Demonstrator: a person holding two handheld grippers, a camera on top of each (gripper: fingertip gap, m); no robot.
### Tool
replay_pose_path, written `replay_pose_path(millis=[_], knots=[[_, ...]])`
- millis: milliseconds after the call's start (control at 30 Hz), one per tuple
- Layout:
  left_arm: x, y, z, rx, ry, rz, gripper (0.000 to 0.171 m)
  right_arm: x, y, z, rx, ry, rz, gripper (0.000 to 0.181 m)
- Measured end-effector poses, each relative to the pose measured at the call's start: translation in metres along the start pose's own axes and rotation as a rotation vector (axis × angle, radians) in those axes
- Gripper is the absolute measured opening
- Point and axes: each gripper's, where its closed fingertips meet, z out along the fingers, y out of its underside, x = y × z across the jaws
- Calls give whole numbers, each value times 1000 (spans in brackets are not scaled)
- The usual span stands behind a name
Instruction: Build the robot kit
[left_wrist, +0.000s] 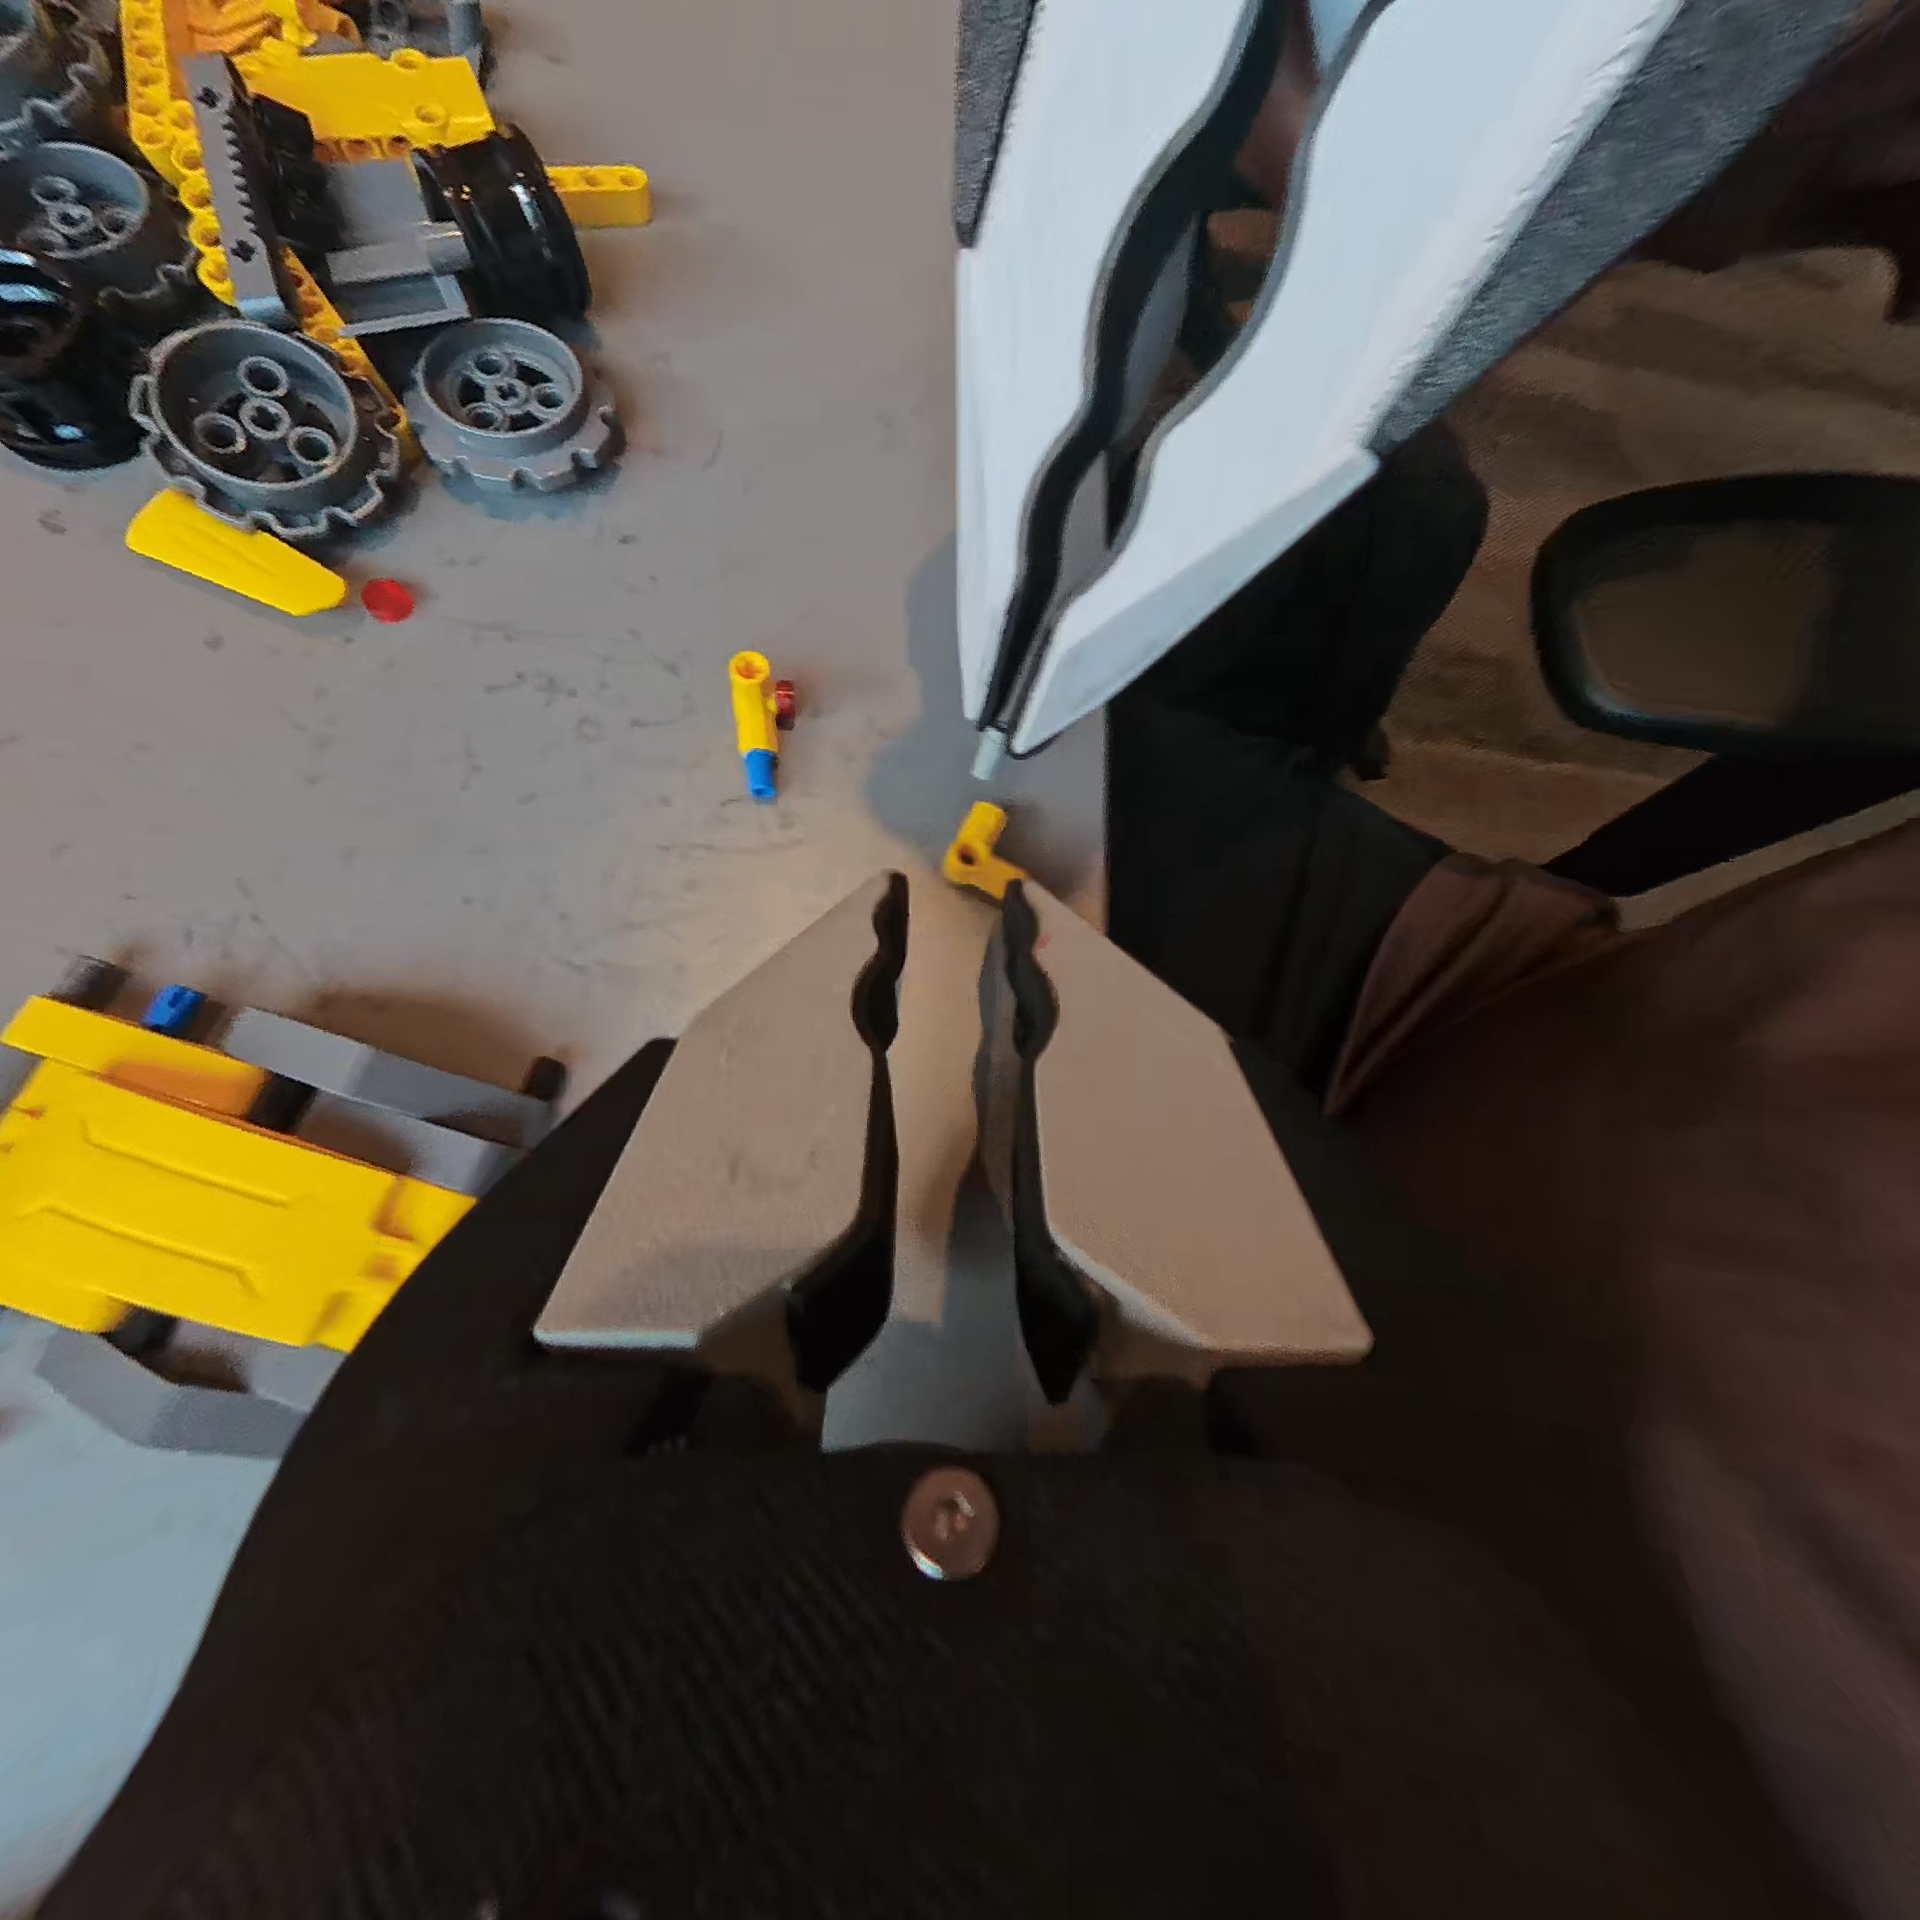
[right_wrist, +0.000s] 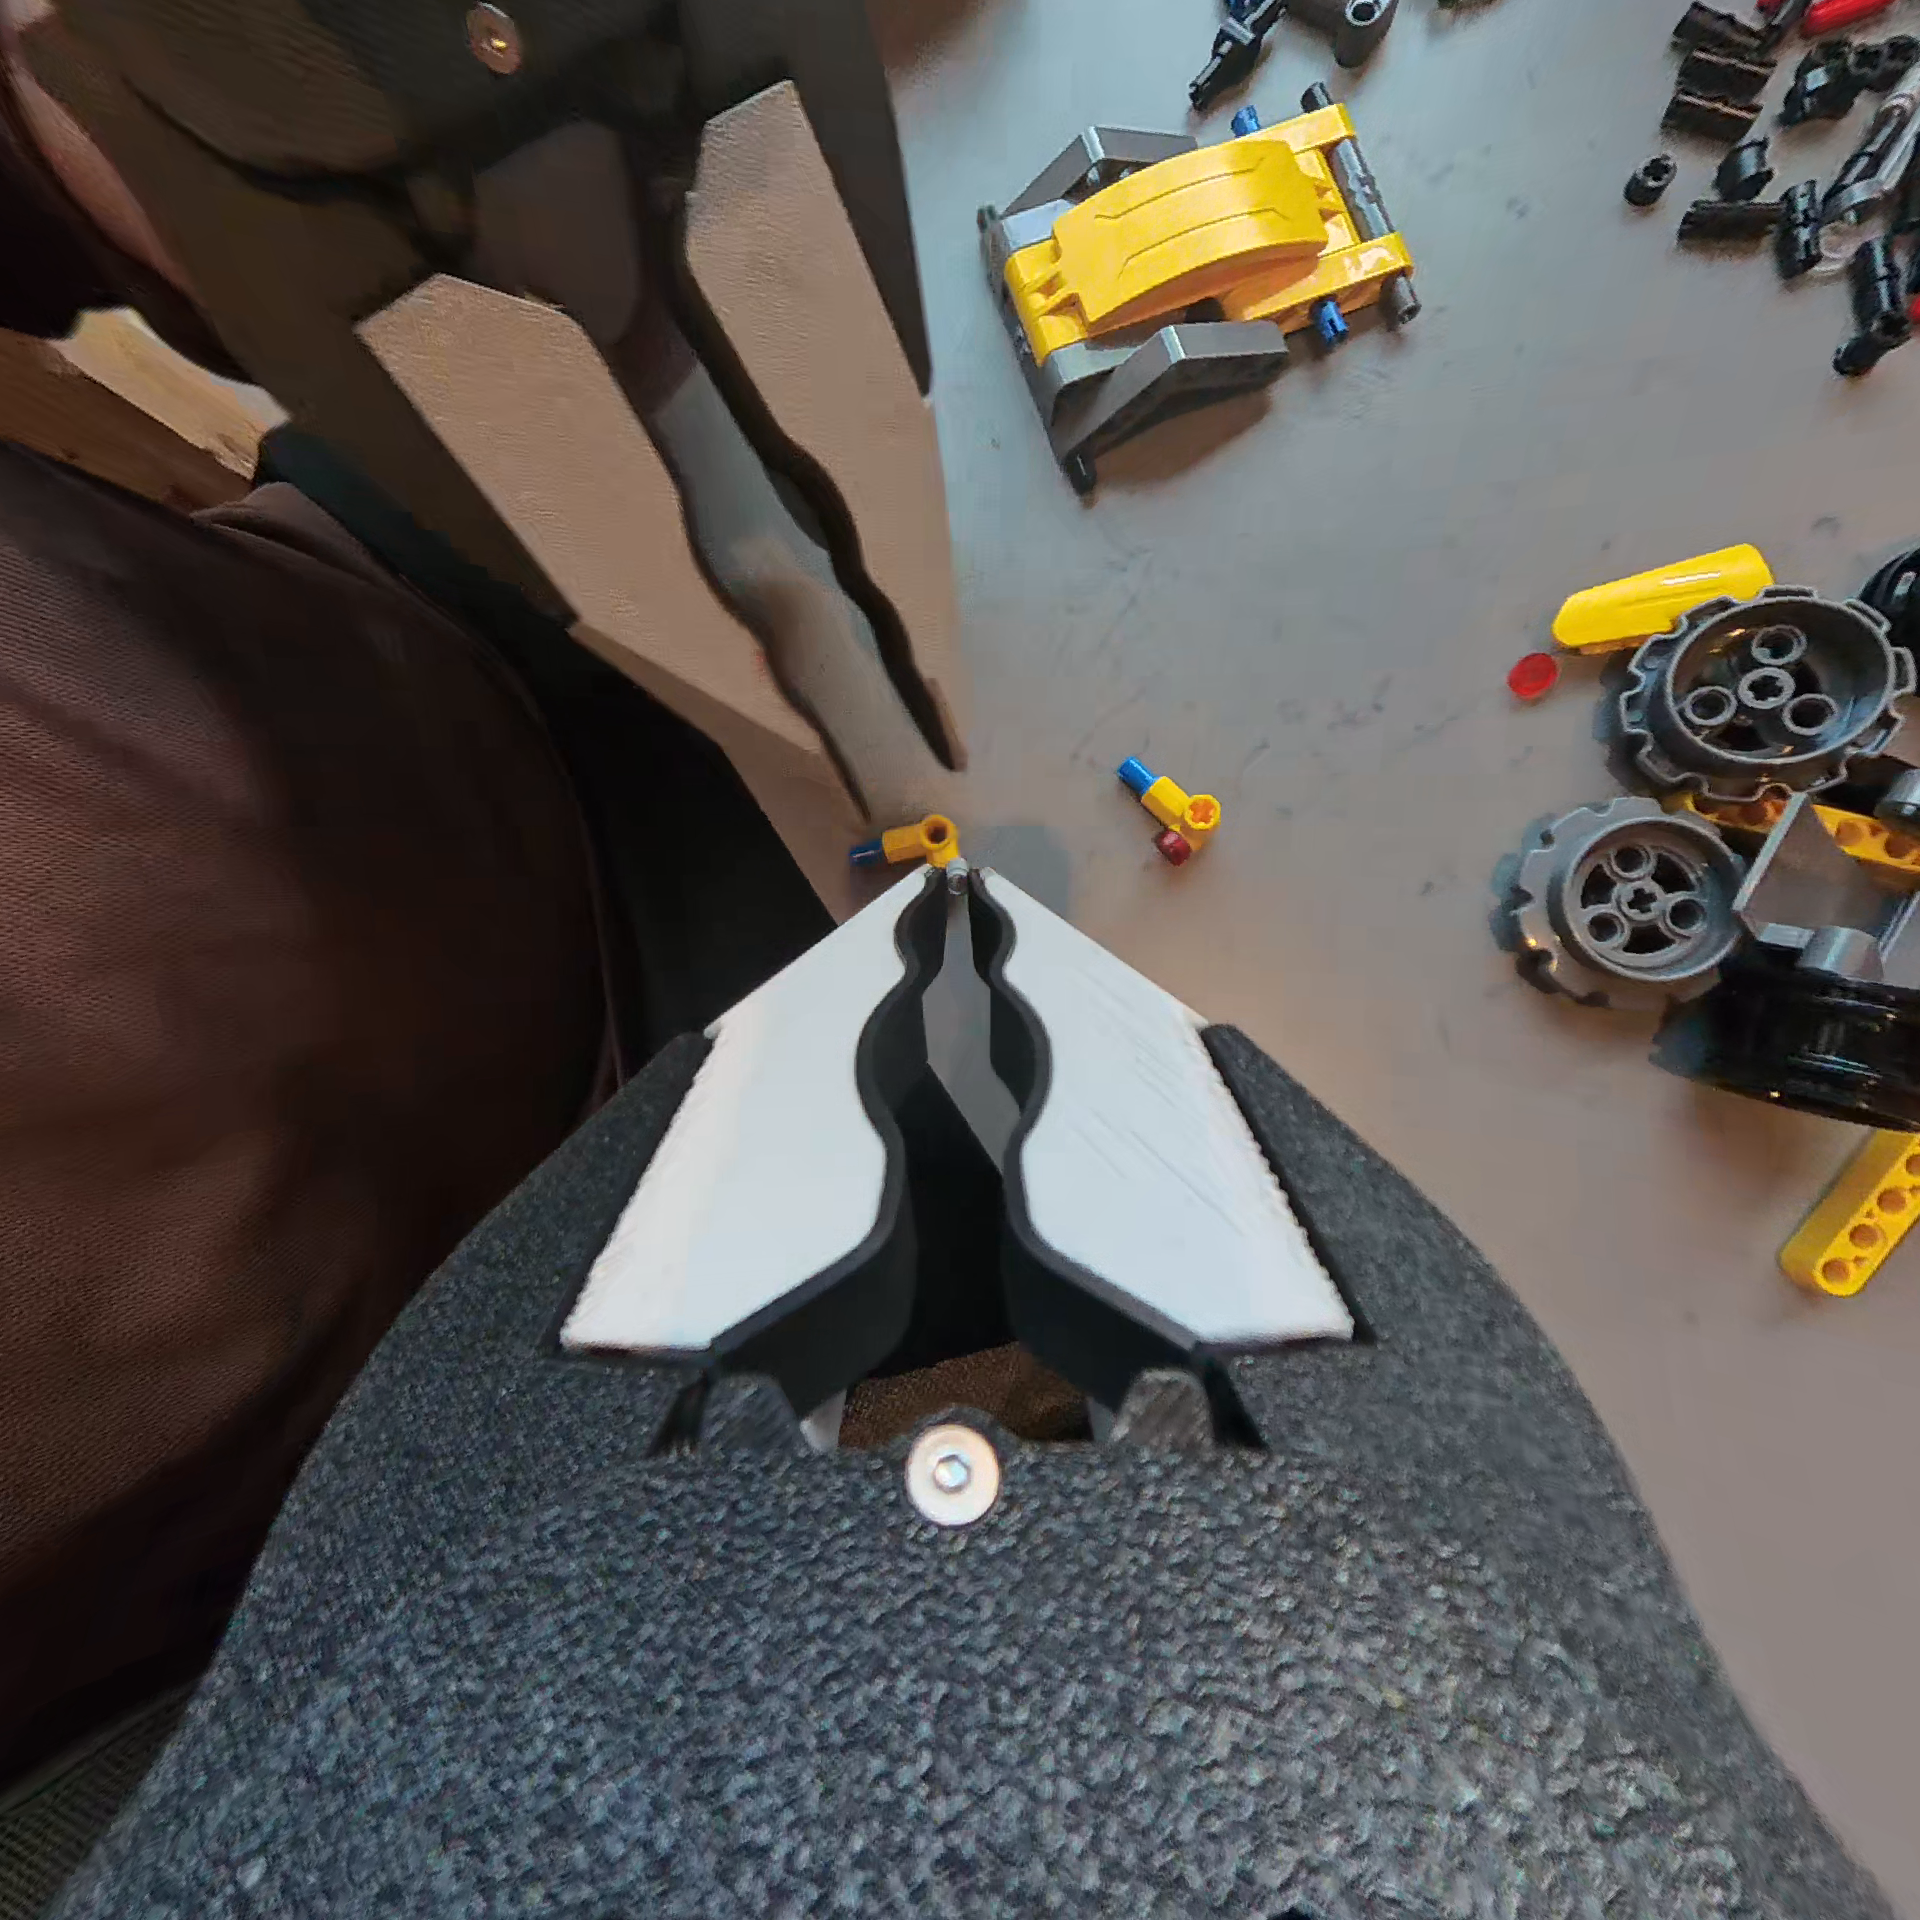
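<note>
The right gripper pinches a small grey pin at twelve o'clock, touching a light, rigid yellow connector; the left gripper stands slightly parted, empty, just beside it.

Both wrist views look down, close (facing oppositely), sharing the yellow connector.

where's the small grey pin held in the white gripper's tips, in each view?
Left wrist view: small grey pin right of centre, at the white-fingered right gripper, above the small yellow angled connector.
Right wrist view: pin at centre.
Shared landmark: that yellow connector.
</note>
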Motion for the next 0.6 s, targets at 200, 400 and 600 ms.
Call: replay_pose_path(millis=[200, 400, 600], knots=[[13, 4, 6, -13, -33, -49, 22, 0, 3, 3, -10, 6, -22, 3], [4, 4, 9, -38, -68, 16, 4, -5, 2, 5, -1, -10, -45, 3], [-6, 3, 6, -53, -60, 54, 17, -2, 6, 2, 2, 0, -35, 3]])
